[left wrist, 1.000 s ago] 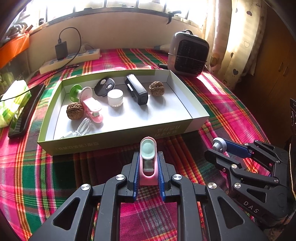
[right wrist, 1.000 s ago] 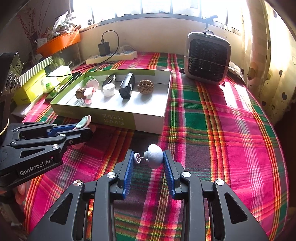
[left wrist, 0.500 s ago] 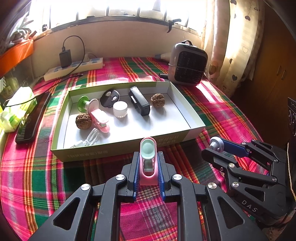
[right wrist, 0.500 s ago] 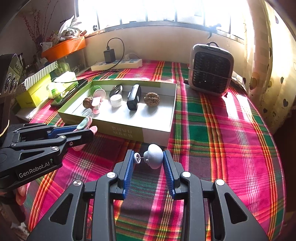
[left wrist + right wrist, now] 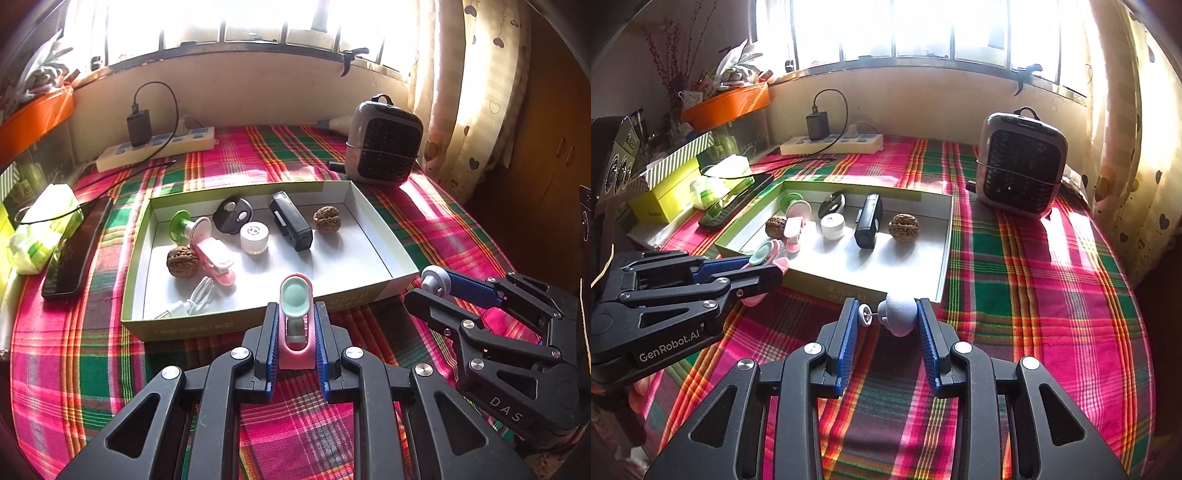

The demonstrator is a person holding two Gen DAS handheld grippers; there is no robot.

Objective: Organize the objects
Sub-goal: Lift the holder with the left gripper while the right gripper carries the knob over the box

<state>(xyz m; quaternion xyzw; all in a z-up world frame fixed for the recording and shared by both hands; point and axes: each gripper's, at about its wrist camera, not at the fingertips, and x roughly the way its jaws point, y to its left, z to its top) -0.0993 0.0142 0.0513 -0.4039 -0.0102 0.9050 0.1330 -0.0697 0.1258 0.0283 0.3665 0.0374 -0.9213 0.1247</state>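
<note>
My left gripper [image 5: 295, 314] is shut on a pink clip with a pale green pad [image 5: 295, 295] and holds it above the near wall of the green and white tray [image 5: 373, 225]. It also shows in the right wrist view [image 5: 768, 264]. My right gripper [image 5: 888, 314] is shut on a small grey knob with a pin [image 5: 899, 314], just in front of the tray's near right corner [image 5: 942, 273]. In the tray lie two walnuts [image 5: 327, 218], a black box [image 5: 290, 221], a white jar [image 5: 254, 238], another pink clip [image 5: 216, 260], a black disc and a white cable.
A grey fan heater [image 5: 384, 146] stands behind the tray at the right. A power strip with a charger [image 5: 155, 147] lies at the back wall. A dark phone [image 5: 75, 247] and a tissue pack [image 5: 44, 225] lie left of the tray. Plaid cloth covers the table.
Both grippers have risen and pulled back from the tray, still holding their objects. The tray looks smaller and farther in both views.
</note>
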